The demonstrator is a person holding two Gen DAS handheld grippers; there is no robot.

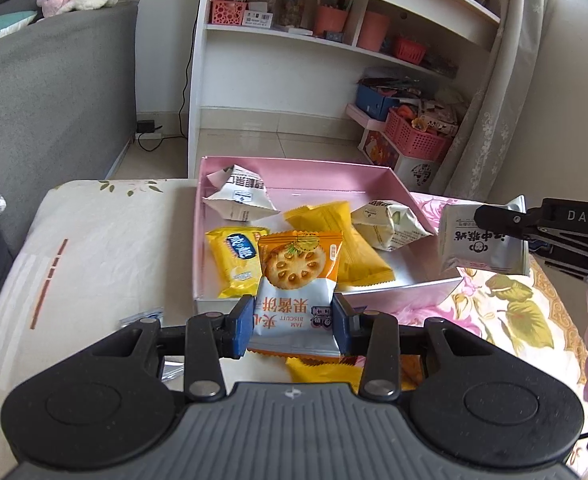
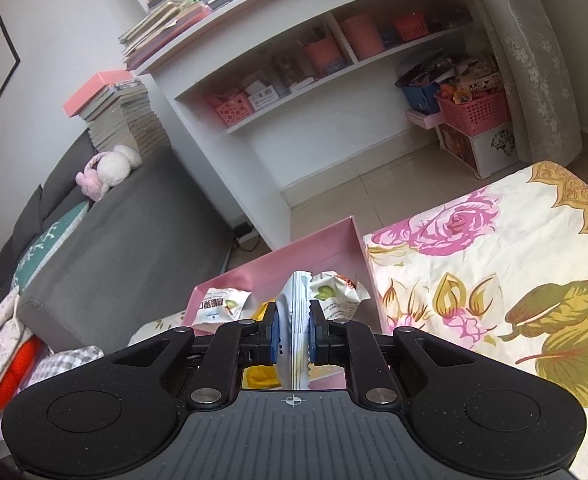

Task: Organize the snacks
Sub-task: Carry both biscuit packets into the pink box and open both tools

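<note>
We hold our left gripper (image 1: pixel 293 326) just short of the near wall of the pink box (image 1: pixel 378 294), its jaws closed on a jam biscuit pack (image 1: pixel 297 280). The pack stands upright between the blue pads, its orange top leaning over the box's near edge.

Our right gripper (image 2: pixel 293 338) has its jaws shut on a white pack (image 2: pixel 294 328), held edge-on in that view. In the left view the same white pack (image 1: pixel 480 238) hangs in the air just off the box's right side, above the floral cloth (image 1: pixel 506 300), with the right gripper (image 1: pixel 494 220) pinching its upper edge.

Inside the box lie four snacks. A yellow pack (image 1: pixel 236 258) rests at the near left, partly behind the biscuit pack. An orange pack (image 1: pixel 342 240) lies in the middle. A white nut pack (image 1: pixel 240 196) sits toward the far left, and a second nut pack (image 1: pixel 388 222) lies against the right wall. The right view shows both nut packs (image 2: pixel 224 304) near the far pink wall (image 2: pixel 318 248).

The box sits on a surface covered by cloth, cream on the left (image 1: pixel 106 248) and floral on the right. Under the left gripper another orange wrapper (image 1: pixel 322 370) lies on the cloth, and a small clear wrapper (image 1: pixel 142 316) peeks out to the left.

Behind stand a white shelf (image 1: pixel 278 36) and a grey sofa (image 1: pixel 50 92).
</note>
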